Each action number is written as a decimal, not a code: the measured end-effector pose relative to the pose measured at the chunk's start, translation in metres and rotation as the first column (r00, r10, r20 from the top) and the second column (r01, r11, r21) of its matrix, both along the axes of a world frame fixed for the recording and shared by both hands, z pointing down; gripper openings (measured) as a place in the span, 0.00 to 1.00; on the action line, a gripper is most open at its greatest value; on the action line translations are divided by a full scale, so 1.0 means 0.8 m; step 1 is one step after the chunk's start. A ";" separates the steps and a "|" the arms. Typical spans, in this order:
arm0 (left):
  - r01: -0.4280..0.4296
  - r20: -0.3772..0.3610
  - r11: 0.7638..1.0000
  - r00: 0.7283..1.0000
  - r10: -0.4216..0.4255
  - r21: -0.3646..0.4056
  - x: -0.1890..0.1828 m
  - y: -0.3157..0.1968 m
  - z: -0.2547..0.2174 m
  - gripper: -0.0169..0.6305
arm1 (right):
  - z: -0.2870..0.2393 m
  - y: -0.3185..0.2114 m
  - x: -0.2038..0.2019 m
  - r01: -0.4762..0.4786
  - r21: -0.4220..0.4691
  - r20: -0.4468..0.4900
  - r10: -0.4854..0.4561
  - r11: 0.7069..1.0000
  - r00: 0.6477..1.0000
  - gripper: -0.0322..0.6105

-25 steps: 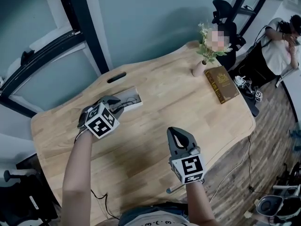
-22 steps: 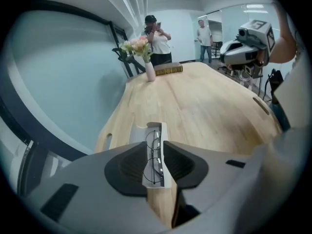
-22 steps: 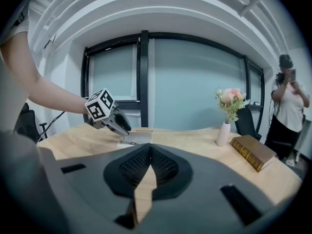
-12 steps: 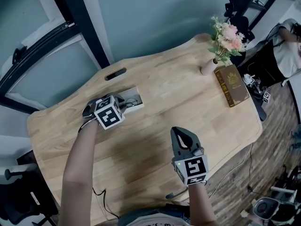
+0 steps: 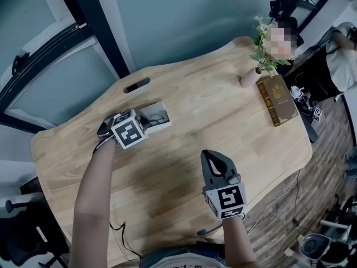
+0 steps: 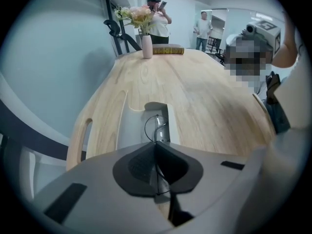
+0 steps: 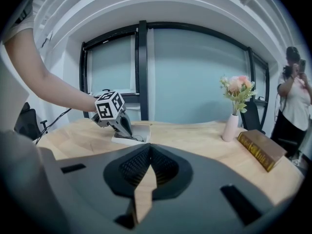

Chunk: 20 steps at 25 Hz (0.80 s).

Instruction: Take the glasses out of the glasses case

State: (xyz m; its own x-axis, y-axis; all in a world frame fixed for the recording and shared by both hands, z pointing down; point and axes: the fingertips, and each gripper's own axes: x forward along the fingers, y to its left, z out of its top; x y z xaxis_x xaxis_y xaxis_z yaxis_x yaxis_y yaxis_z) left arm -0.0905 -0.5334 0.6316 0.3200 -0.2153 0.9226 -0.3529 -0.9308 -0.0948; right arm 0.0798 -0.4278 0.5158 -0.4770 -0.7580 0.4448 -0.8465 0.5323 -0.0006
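A white glasses case (image 5: 163, 109) lies open on the wooden table (image 5: 189, 133), left of centre. Thin-wire glasses (image 5: 157, 116) rest inside it. My left gripper (image 5: 146, 121) points steeply down into the case, its jaws shut on the wire frame of the glasses (image 6: 152, 123). In the left gripper view the left gripper (image 6: 156, 147) has the wire running between its pads, and the case (image 6: 131, 126) lies just beyond. My right gripper (image 5: 213, 156) hovers over bare table near the front, shut and holding nothing. Seen from the right gripper (image 7: 149, 150), the case (image 7: 129, 135) is far off under the left gripper.
A pink vase of flowers (image 5: 249, 78) and a brown book (image 5: 278, 99) stand at the table's far right. A cable slot (image 5: 136, 85) is cut in the tabletop behind the case. People stand beyond the table's right end (image 7: 292, 101).
My left gripper came down into the case and its jaws closed on the glasses. The right gripper has hardly shifted.
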 end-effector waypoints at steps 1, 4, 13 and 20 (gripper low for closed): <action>0.002 -0.002 1.000 1.000 -0.002 0.003 0.000 0.000 -0.002 0.06 | -0.001 0.001 0.000 -0.001 0.001 0.000 0.001 1.000 1.000 0.07; 0.006 0.001 1.000 1.000 -0.006 0.015 0.000 0.002 -0.009 0.06 | -0.007 0.002 0.000 -0.005 0.009 0.001 0.005 1.000 1.000 0.07; 0.063 -0.026 0.985 0.998 -0.060 0.159 -0.010 0.001 -0.073 0.06 | -0.042 0.020 -0.007 0.001 0.059 -0.003 -0.001 0.998 1.000 0.07; 0.080 -0.068 0.963 0.996 -0.065 0.258 -0.014 0.010 -0.139 0.06 | -0.075 0.039 -0.017 0.012 0.111 0.004 -0.012 0.994 1.000 0.07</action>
